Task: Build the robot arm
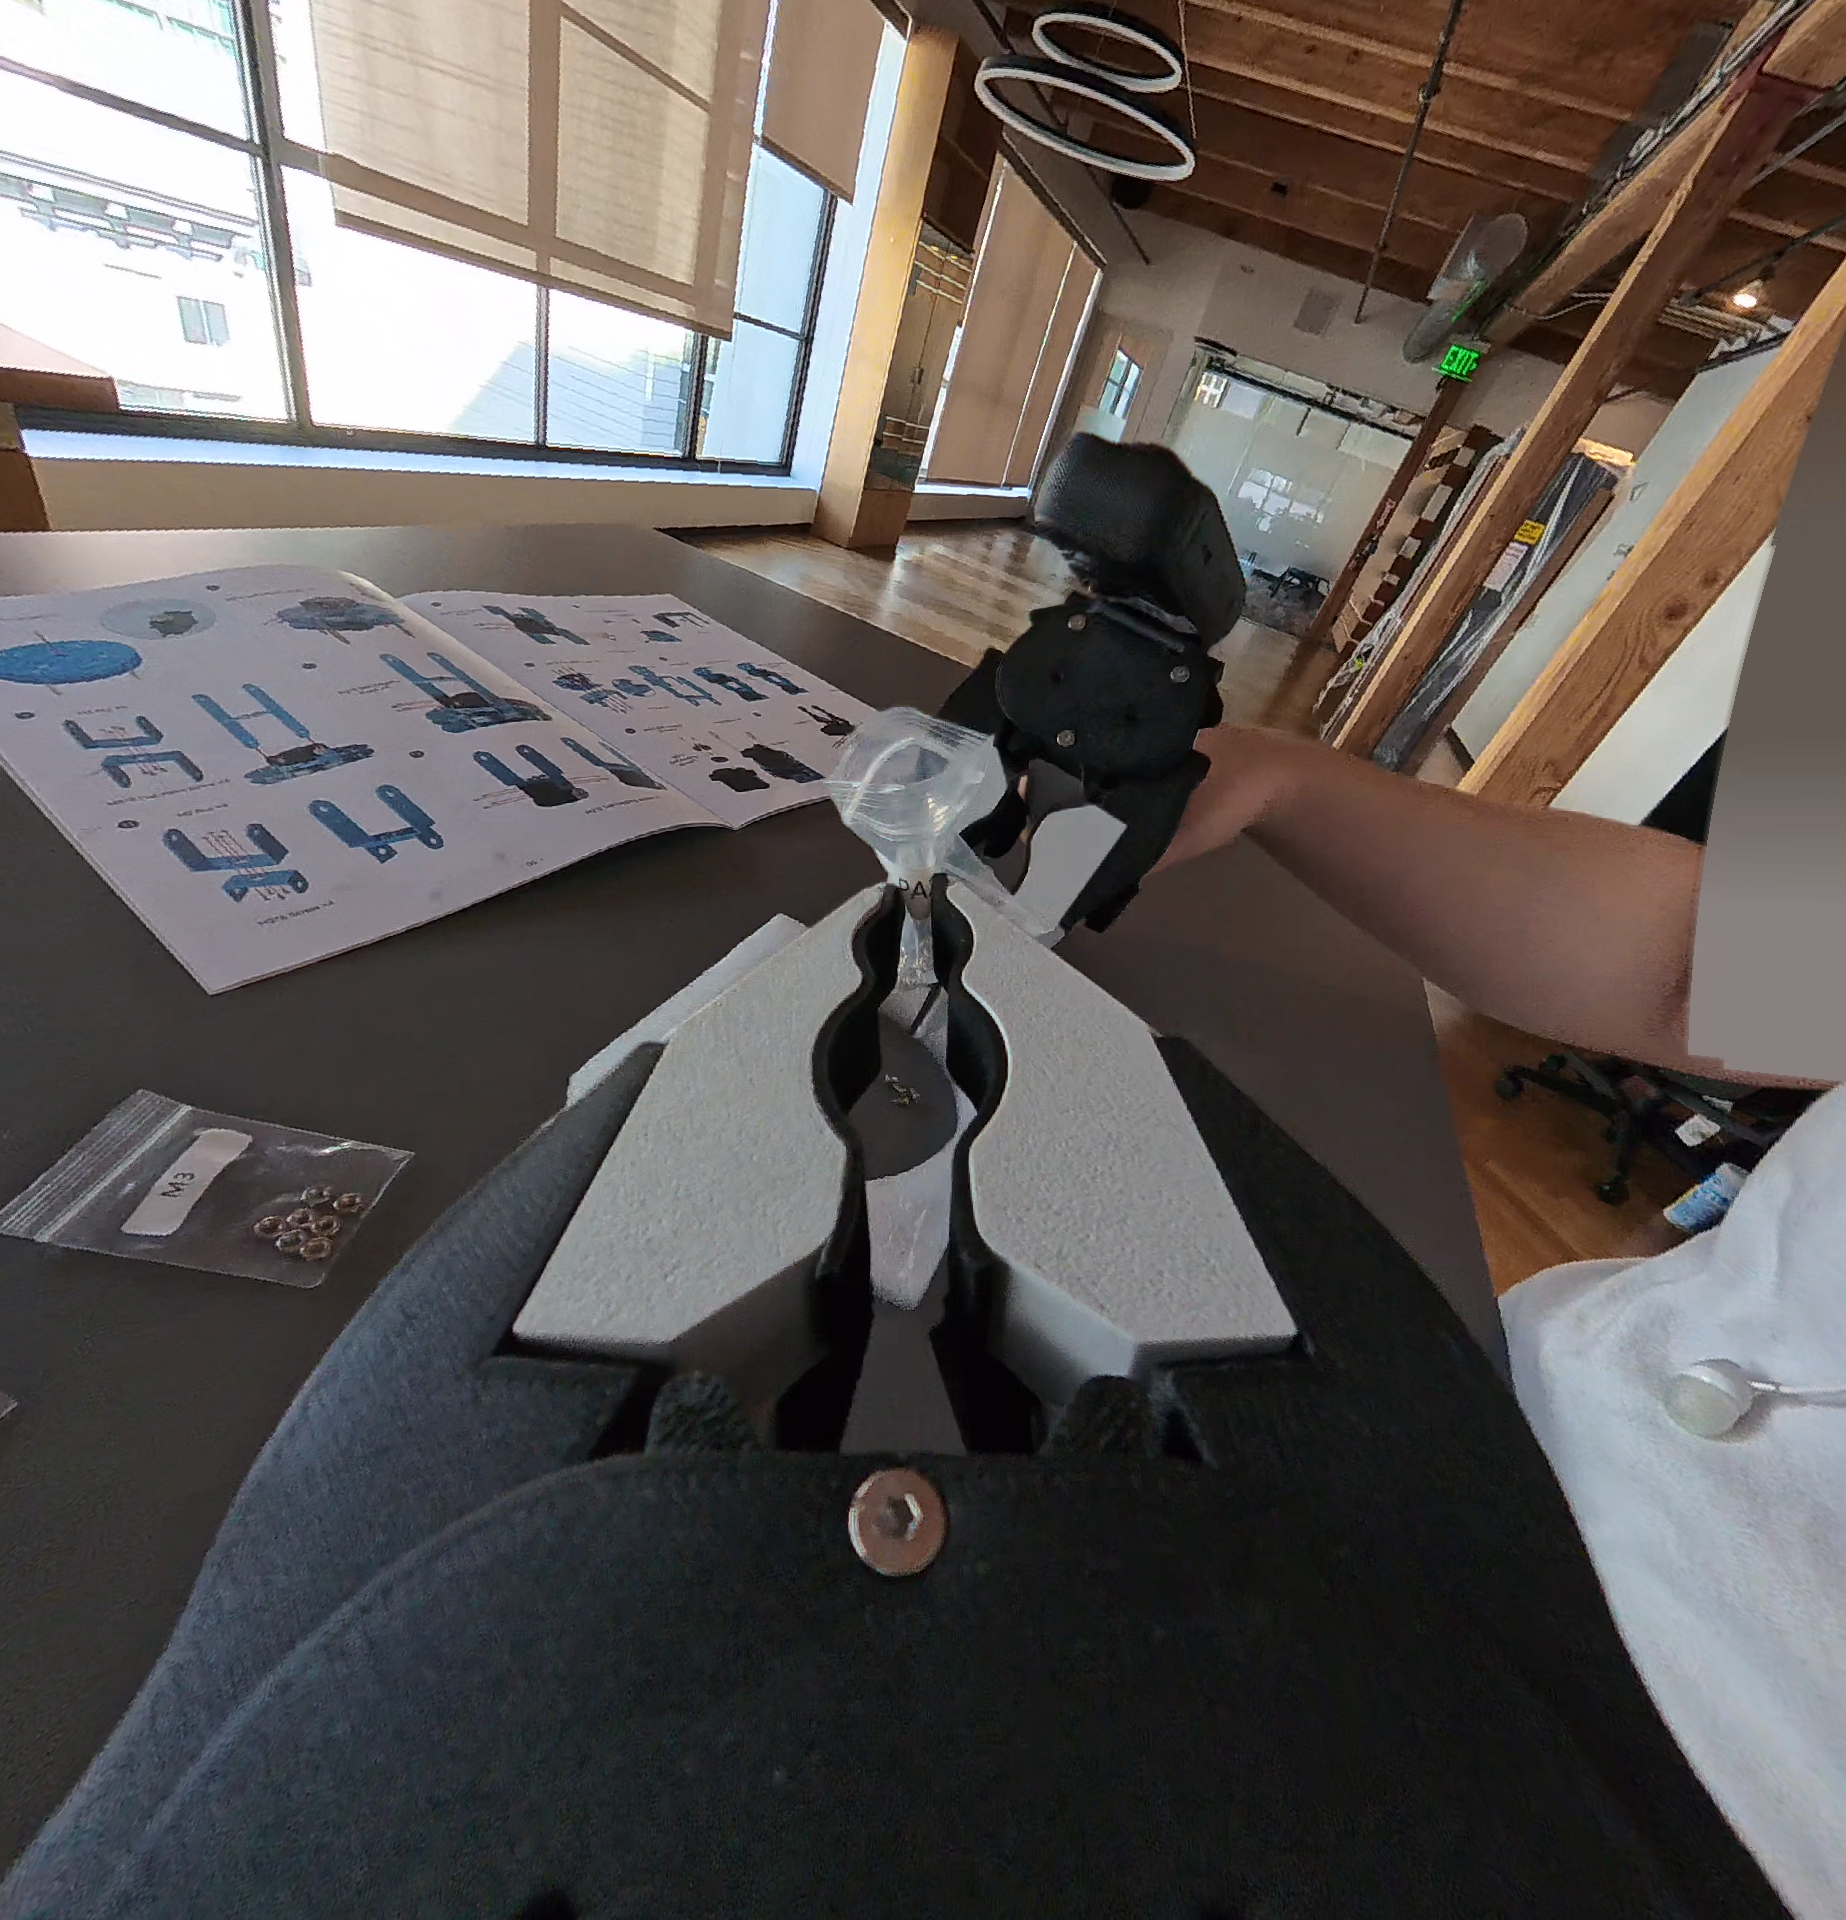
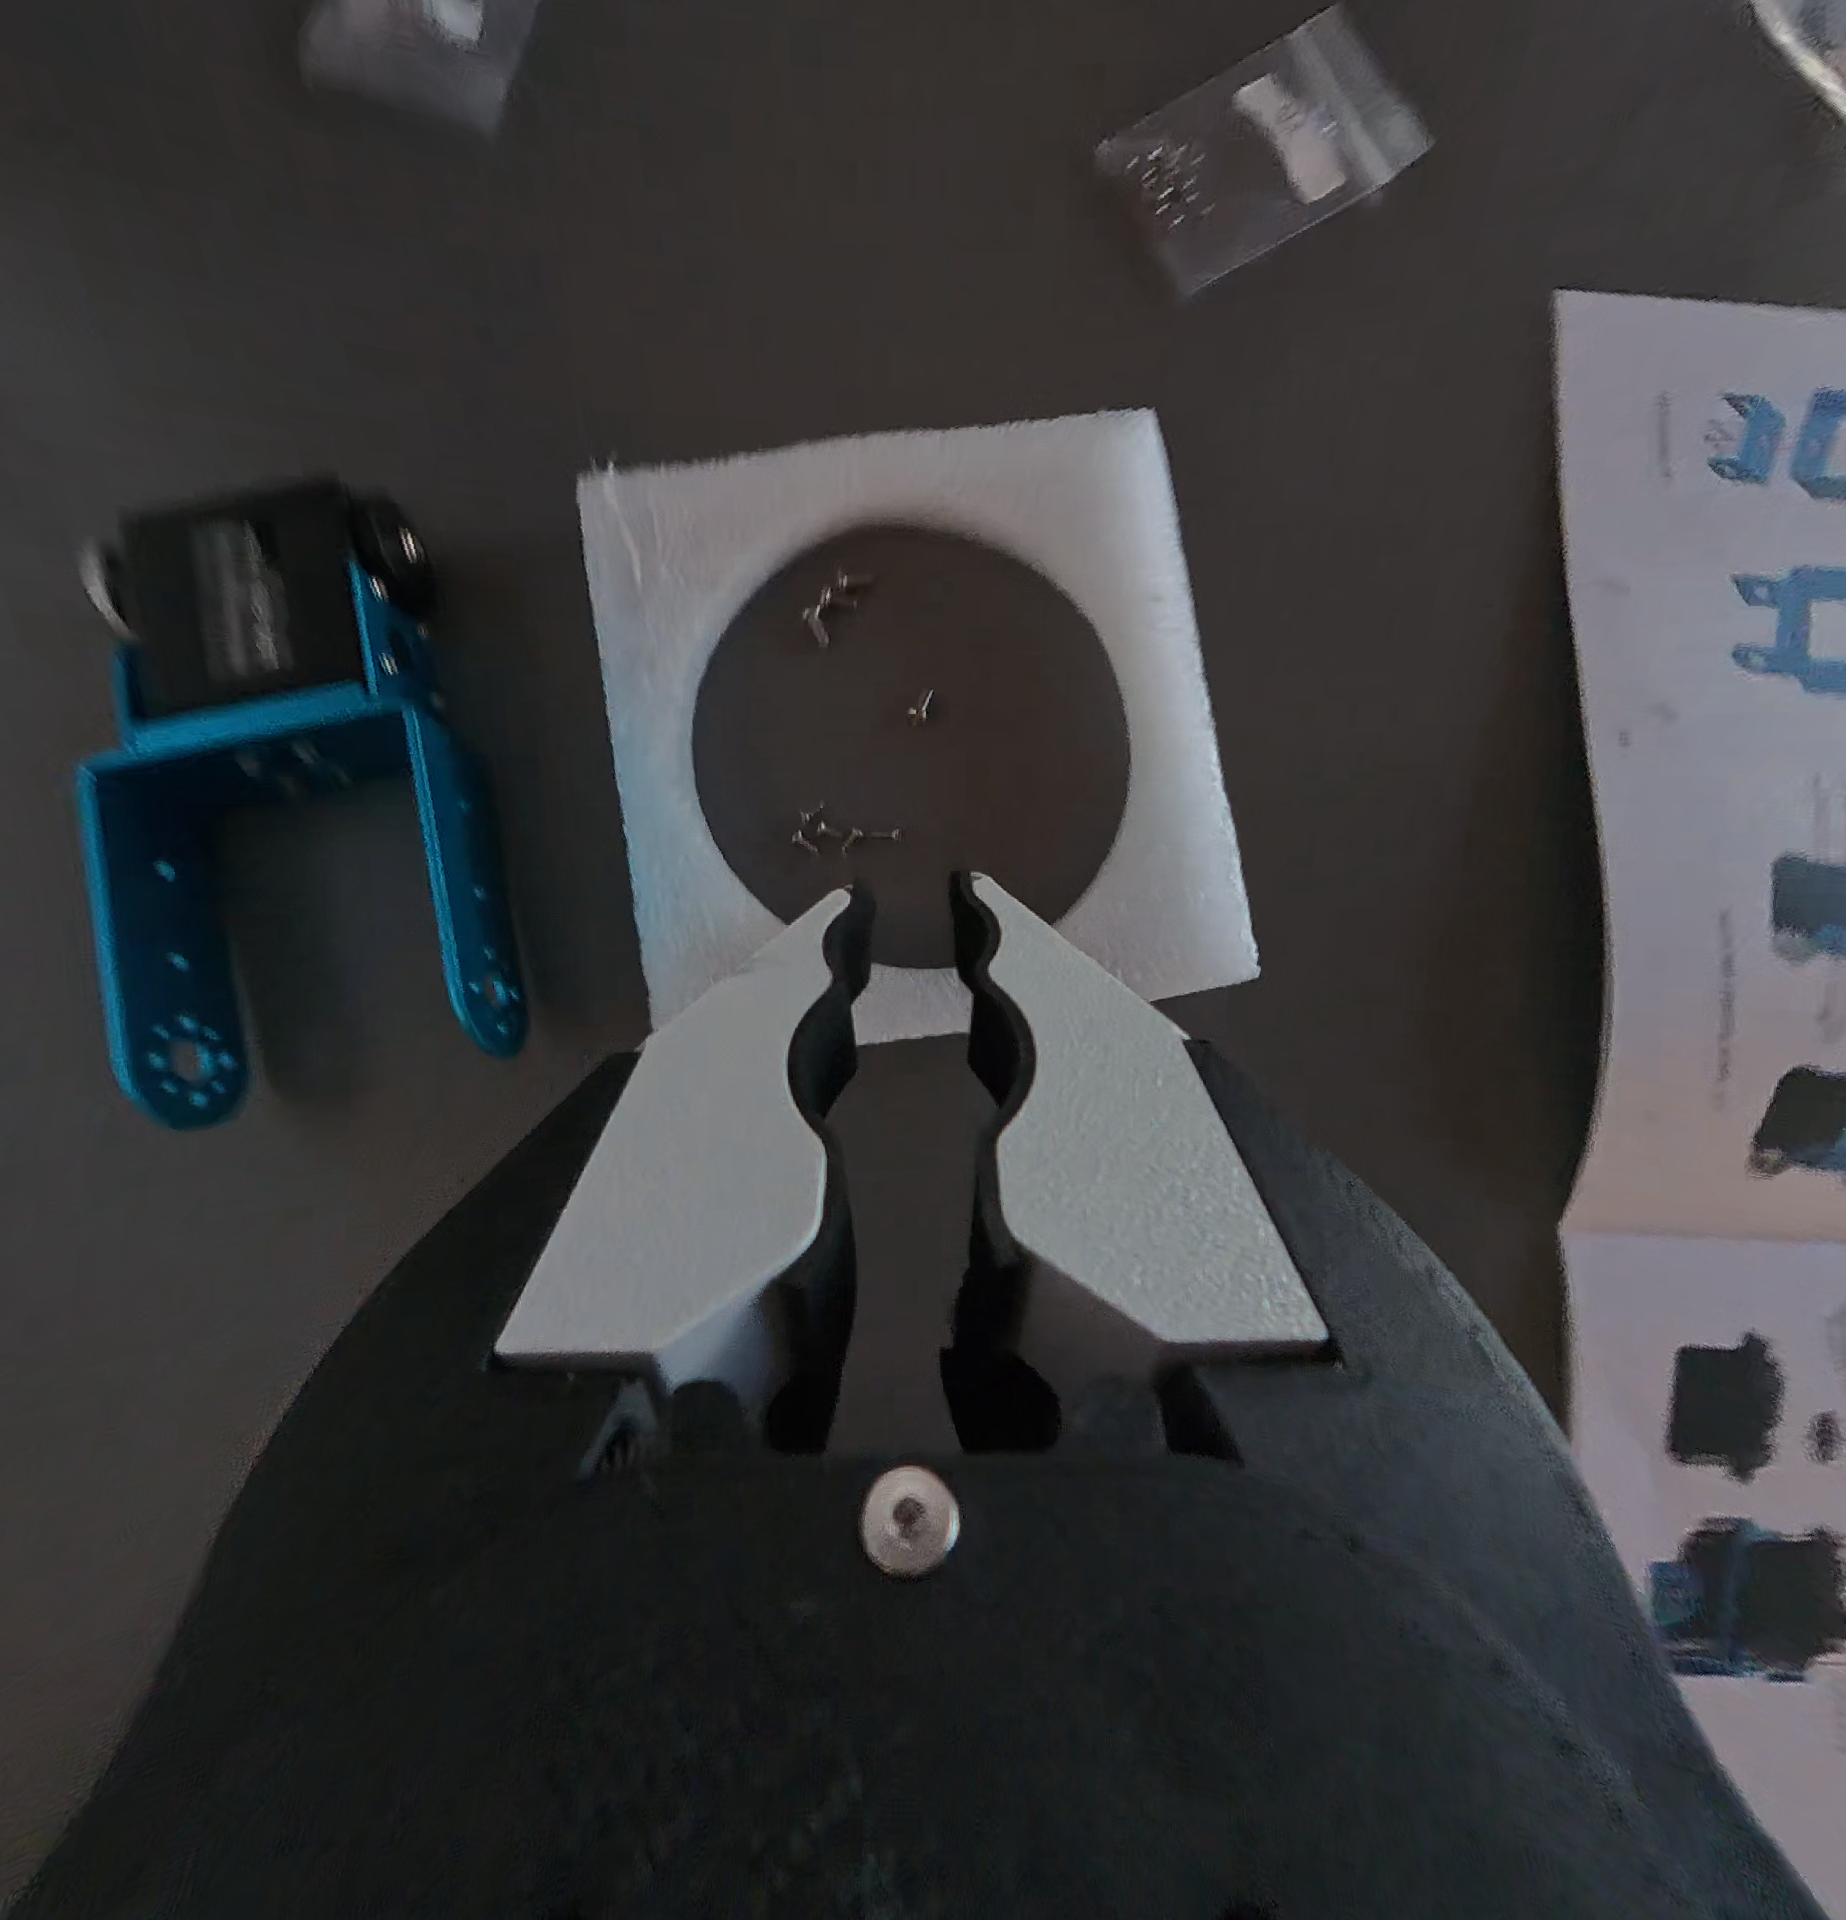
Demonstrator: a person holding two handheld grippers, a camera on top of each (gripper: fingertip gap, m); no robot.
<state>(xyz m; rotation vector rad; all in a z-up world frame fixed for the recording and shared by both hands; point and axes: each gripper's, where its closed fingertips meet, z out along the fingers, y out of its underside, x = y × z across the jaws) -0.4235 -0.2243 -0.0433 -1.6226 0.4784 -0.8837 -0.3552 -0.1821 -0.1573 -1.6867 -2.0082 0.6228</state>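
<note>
The left gripper (image 1: 921,914) is clamped at its fingertips on a small clear plastic bag (image 1: 914,790), which stands up out of the tips at the centre of the left wrist view with its crumpled, opened mouth uppermost and its long axis roughly vertical in the frame. Below the bag, seen through the gap between the left fingers, lies a white foam square with a round cut-out (image 2: 898,499); small screws (image 2: 831,831) lie scattered on the dark table (image 1: 275,1039) inside the cut-out. The right gripper (image 2: 911,883) is empty with its jaws apart, a clear gap showing between the tips. It hangs above the lower edge of the cut-out, and the nearest cluster of screws lies just beyond and slightly left of its tips in the right wrist view; a second cluster and a single screw lie farther up the frame. The right gripper is the nearer of the two to the screws. A blue servo bracket assembly (image 2: 275,790) lies at the left of that view, an open instruction booklet (image 1: 379,748) at the right edge, and a sealed bag of nuts (image 1: 202,1184) at lower left of the left wrist view.
</note>
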